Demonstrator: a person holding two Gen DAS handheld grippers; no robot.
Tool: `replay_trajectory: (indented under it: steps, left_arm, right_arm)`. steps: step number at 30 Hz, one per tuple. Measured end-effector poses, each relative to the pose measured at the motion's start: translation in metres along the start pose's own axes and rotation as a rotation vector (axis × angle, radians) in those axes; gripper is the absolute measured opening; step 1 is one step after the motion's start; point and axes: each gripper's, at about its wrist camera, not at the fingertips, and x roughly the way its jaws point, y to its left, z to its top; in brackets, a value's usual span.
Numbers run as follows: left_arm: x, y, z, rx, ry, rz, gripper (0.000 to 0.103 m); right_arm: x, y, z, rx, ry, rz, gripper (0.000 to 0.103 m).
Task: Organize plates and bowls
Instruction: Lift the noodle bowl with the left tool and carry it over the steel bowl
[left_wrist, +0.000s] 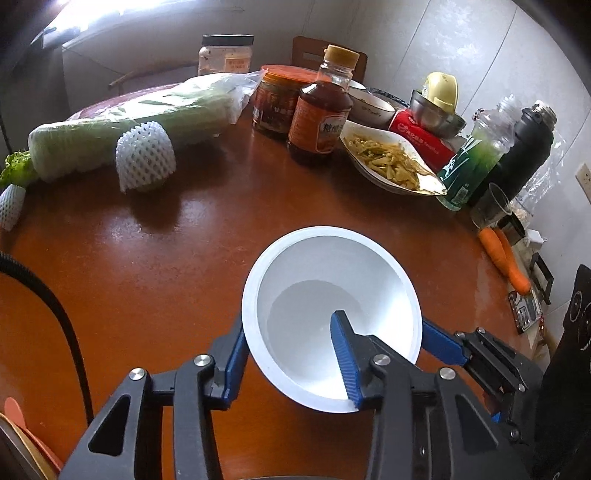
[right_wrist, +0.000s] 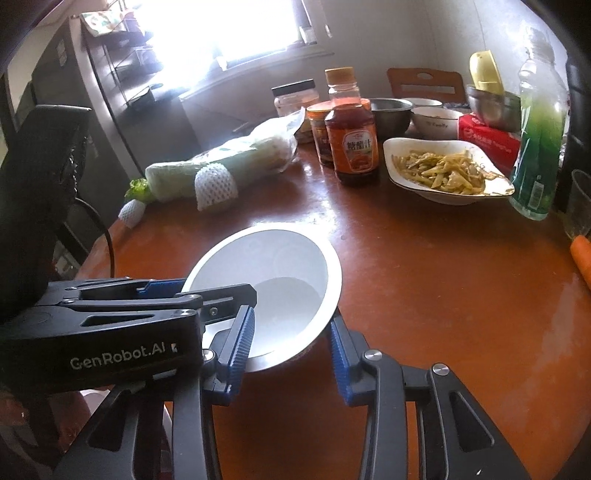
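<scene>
Bowl (left_wrist: 332, 314), white and holding nothing, sits on the brown table (left_wrist: 155, 258); at its one o'clock a white dish (left_wrist: 388, 162) carries yellow shredded food. The left gripper (left_wrist: 291, 347) straddles the bowl's near wall, one finger inside, one outside, whether pinching I cannot tell. The right gripper (right_wrist: 291, 339) brackets the near rim at five o'clock, fingers spread.
</scene>
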Motion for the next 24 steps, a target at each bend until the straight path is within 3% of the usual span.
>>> replay_trajectory:
  steps: [13,24]
  left_arm:
    - [-0.040,-0.001,-0.008,0.021,-0.084,-0.002,0.043]
    - [-0.091,0.006,-0.025,0.018,-0.167,0.004,0.043]
  right_arm:
    - [-0.020,0.013,0.003,0.006,-0.039,0.028,0.040]
    - [-0.055,0.049,0.002,-0.056,-0.087,0.039,0.040]
